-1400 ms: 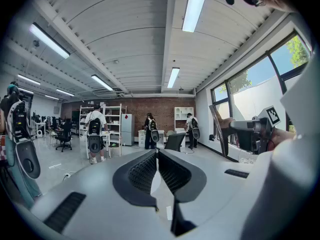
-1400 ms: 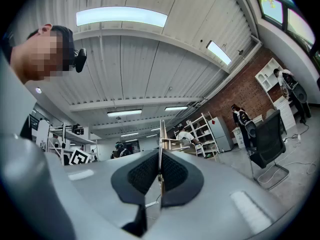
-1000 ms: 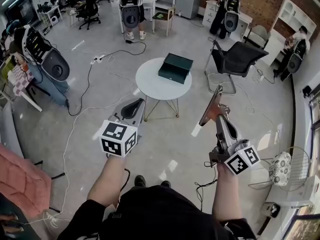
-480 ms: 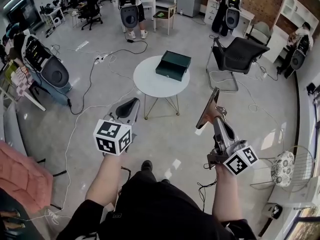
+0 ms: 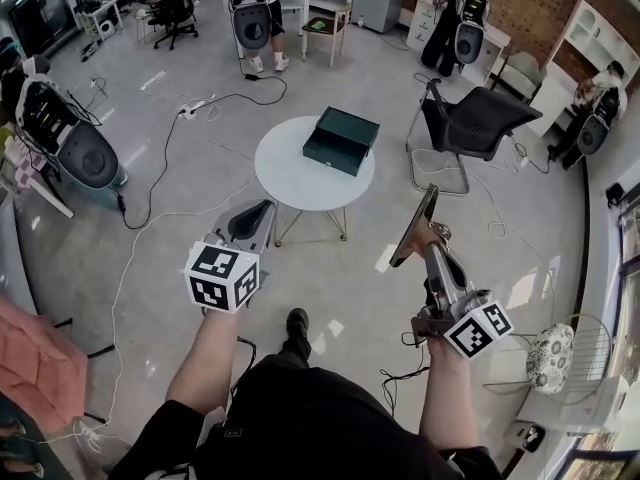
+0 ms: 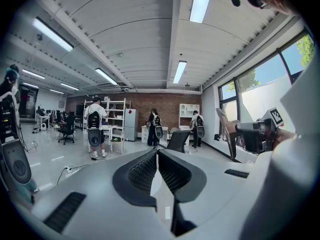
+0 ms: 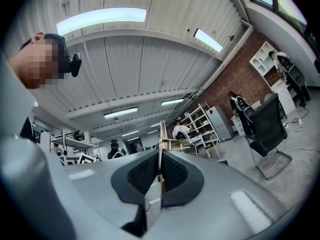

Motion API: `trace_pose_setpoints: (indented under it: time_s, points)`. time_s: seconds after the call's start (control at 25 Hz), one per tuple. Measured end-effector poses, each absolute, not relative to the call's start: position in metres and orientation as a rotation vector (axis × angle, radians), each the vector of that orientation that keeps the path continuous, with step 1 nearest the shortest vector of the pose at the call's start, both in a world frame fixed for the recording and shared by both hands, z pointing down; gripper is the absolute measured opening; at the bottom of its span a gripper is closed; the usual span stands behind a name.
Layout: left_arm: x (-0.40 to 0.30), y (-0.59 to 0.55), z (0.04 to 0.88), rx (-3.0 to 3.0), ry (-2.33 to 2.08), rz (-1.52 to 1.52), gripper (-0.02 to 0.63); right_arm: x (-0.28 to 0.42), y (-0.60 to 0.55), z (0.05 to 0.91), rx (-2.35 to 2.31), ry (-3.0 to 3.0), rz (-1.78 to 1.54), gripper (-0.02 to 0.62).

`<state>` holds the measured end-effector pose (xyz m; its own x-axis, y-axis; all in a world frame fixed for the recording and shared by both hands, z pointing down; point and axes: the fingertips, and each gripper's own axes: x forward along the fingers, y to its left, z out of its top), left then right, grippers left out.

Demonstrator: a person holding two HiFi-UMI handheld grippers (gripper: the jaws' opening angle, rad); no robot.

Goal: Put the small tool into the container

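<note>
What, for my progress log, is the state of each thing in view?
Left tool: shut, nothing between its jaws.
Right tool: shut on the thin flat piece.
Thin flat piece: held, sticking out past the jaws, not yet in the container.
Container: on the round table, open-topped; nothing seen inside.
Office chair: upright, unoccupied.

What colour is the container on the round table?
Dark green container, clearest in head view.
</note>
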<state>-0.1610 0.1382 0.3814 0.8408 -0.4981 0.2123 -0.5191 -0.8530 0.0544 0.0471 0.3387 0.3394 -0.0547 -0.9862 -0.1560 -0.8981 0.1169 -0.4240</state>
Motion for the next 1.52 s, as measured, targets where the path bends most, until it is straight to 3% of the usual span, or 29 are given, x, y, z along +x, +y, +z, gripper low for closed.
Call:
trace_pose_setpoints:
  time_s: [0.56,0.92,1.52]
  points:
    - [-0.093,-0.028,0.392,2.845,-0.805,0.298,0.018,0.114,0.156,0.340,-1.834,2.046,-0.393,0.014]
    - [-0.079,-0.076,0.386,2.879,-0.804,0.334,0.018,0.131,0.100,0.346,-1.782,2.016,-0.410,0.014]
    - [0.019,-0.158,0.413,2.799,-0.879,0.418,0.018,0.256,-0.009,0.378,-1.716,2.050,-0.506,0.014]
